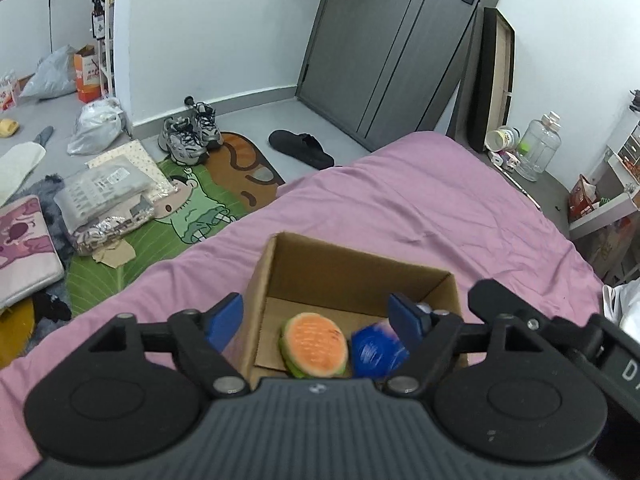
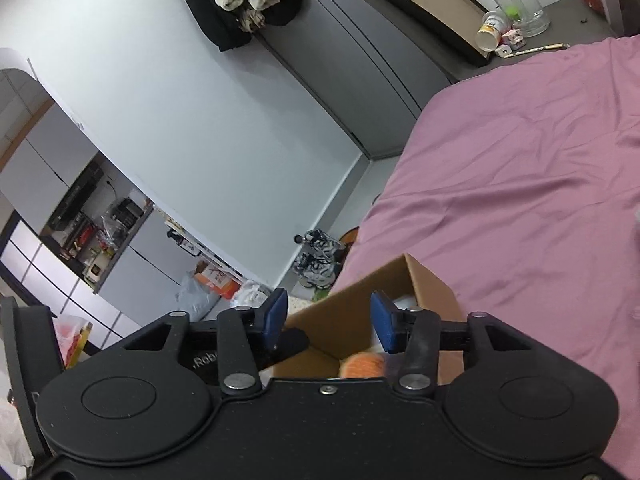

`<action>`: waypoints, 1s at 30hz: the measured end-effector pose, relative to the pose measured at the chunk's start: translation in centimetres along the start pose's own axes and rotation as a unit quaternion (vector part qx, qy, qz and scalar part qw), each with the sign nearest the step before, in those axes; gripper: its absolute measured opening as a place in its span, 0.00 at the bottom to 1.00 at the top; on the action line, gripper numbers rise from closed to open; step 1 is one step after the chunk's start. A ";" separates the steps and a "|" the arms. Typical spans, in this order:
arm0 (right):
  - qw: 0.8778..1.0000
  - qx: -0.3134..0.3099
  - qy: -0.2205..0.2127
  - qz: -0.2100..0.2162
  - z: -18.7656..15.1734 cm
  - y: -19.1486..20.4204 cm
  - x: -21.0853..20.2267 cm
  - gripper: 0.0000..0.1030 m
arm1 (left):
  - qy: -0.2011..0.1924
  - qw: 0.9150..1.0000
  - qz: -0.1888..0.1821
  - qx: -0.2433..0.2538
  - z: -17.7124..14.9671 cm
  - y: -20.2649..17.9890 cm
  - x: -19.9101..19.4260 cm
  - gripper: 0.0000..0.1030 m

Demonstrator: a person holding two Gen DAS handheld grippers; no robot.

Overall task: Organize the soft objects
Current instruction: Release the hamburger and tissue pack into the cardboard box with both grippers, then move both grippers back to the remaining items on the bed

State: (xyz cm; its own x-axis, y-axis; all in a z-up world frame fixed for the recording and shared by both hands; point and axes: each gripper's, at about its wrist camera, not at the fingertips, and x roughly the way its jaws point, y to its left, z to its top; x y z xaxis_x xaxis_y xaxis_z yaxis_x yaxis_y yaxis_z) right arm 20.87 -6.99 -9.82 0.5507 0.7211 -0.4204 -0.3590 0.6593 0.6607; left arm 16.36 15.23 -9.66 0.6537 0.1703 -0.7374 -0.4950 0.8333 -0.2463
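Pink bed (image 1: 420, 208) bare ahead of both tongs; cardboard box (image 1: 360, 272) just ahead holds melon toy (image 1: 316, 344) and blue ball (image 1: 376, 352); left tongs (image 1: 316, 320) and right tongs (image 2: 330, 320) wide open, empty; sorting apparently near done.

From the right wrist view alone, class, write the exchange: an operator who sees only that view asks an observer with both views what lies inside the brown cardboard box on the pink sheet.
Operator: What is the orange thing in the brown cardboard box?
Observer: A soft melon slice toy, orange-faced with a green rind.
Operator: Anything beside it?
Observer: A round blue ball, close on its right.
Operator: Is the left gripper holding something?
Observer: No, its blue fingers stand apart, empty.
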 end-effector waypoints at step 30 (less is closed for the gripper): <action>0.990 -0.069 0.040 -0.120 5.4 -2.1 -13.6 0.85 | -0.006 0.998 -0.041 0.043 -1.6 -7.1 -9.0 0.93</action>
State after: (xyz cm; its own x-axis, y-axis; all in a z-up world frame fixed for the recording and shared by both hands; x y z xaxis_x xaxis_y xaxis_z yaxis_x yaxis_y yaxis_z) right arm 18.19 -19.37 -2.15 0.5731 0.5510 -0.6067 -0.3268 0.8325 0.4474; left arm 13.05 6.95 -2.28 0.6968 0.1046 -0.7096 -0.3887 0.8865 -0.2510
